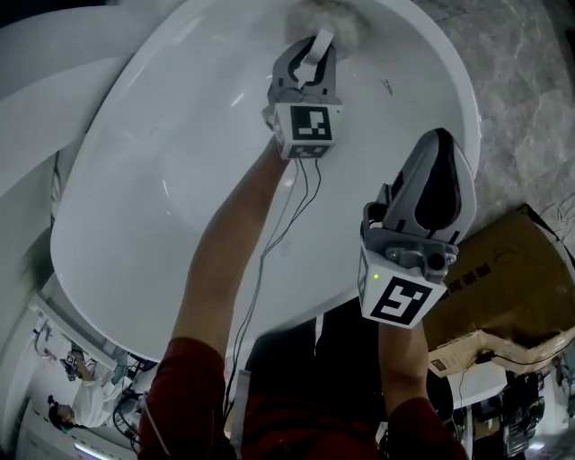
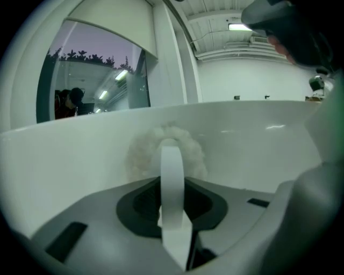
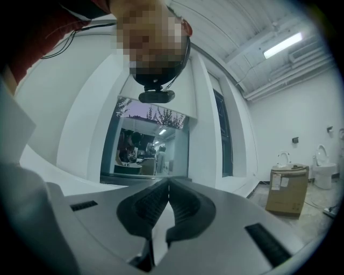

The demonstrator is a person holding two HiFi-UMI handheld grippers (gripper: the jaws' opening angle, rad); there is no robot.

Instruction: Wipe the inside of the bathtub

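Note:
The white oval bathtub fills the head view. My left gripper reaches down into it and is shut on the flat white handle of a fluffy white duster. The duster's head presses against the tub's far inner wall, and it shows as a pale puff behind the handle. My right gripper hangs above the tub's right rim, away from the surface. Its jaws are shut with nothing between them.
A cardboard box stands on the stone floor right of the tub, also in the right gripper view. Thin cables run along the left arm. A toilet stands farther off. A dark window lies beyond the tub.

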